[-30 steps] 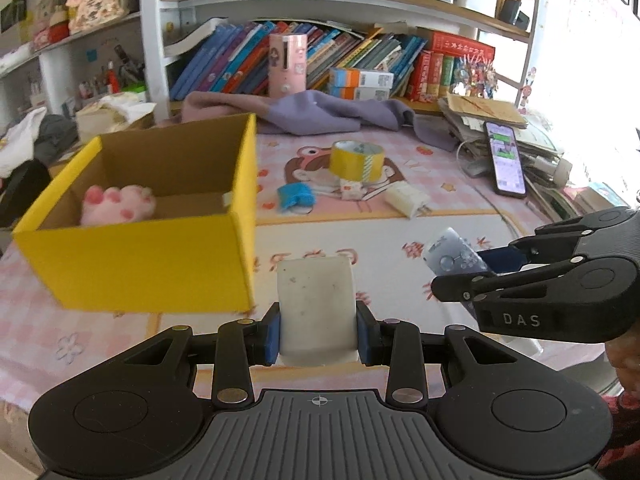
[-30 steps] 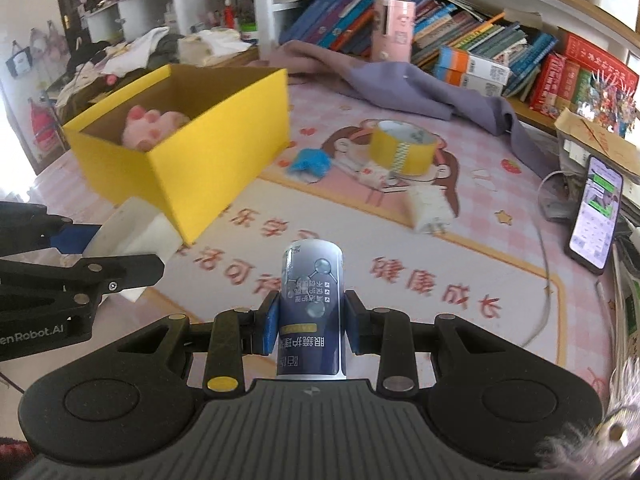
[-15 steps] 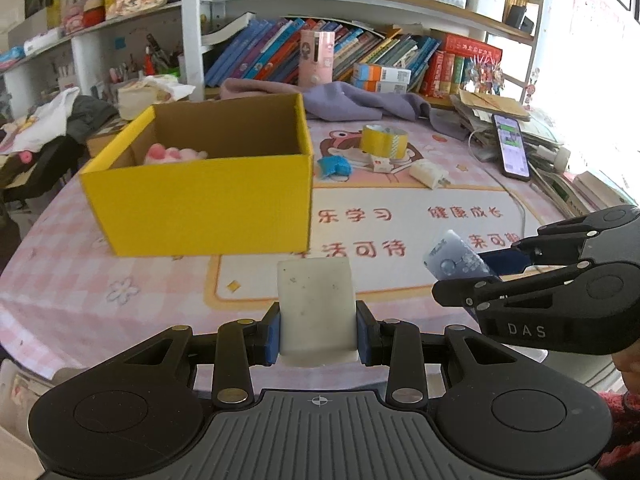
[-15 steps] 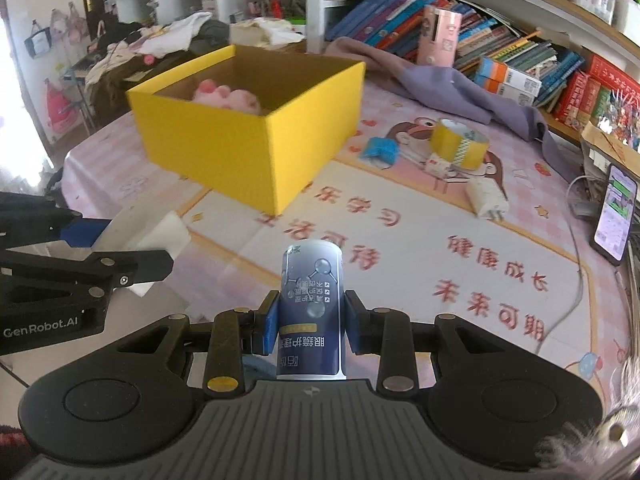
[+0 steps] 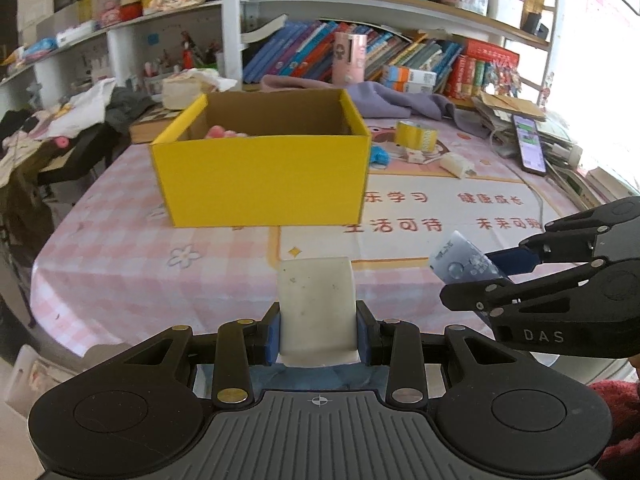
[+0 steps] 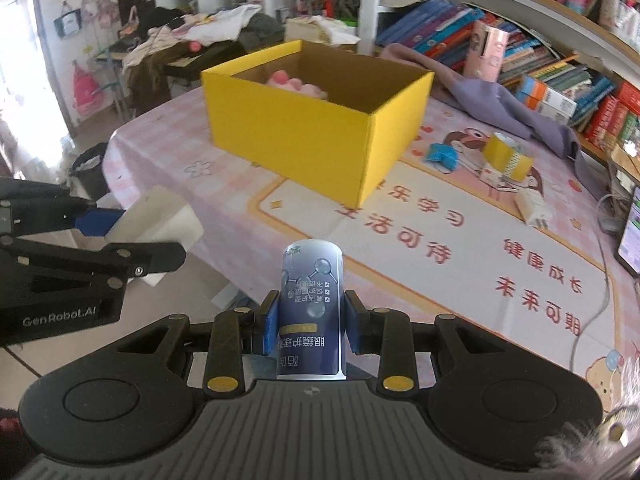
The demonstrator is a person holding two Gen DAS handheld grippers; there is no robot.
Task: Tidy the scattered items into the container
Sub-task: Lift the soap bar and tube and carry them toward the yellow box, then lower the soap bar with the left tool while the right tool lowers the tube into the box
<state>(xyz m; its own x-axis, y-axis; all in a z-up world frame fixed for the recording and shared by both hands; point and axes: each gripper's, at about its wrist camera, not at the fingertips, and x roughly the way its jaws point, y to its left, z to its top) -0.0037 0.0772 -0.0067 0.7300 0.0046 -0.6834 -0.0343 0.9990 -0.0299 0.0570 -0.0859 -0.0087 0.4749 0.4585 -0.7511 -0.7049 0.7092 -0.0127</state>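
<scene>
My left gripper (image 5: 317,330) is shut on a white block (image 5: 316,304), held over the table's near edge in front of the yellow box (image 5: 260,176). My right gripper (image 6: 310,320) is shut on a dark blue bottle (image 6: 311,304); it hangs beside the left one, also short of the yellow box (image 6: 304,120). A pink plush toy (image 6: 296,82) lies inside the box. On the mat beyond lie a yellow tape roll (image 5: 416,134), a blue crumpled item (image 5: 378,156), a small printed packet (image 5: 416,156) and a white plug (image 5: 456,165).
A phone (image 5: 528,142) and stacked papers lie at the table's right edge. A purple cloth (image 5: 400,100) is heaped behind the box, with bookshelves (image 5: 400,56) beyond. A cable (image 6: 600,272) runs along the mat's right side. Clothes are piled left of the table.
Both grippers have drawn back from the yellow box toward the table's near edge, each keeping its item. The box now looks smaller and farther away.
</scene>
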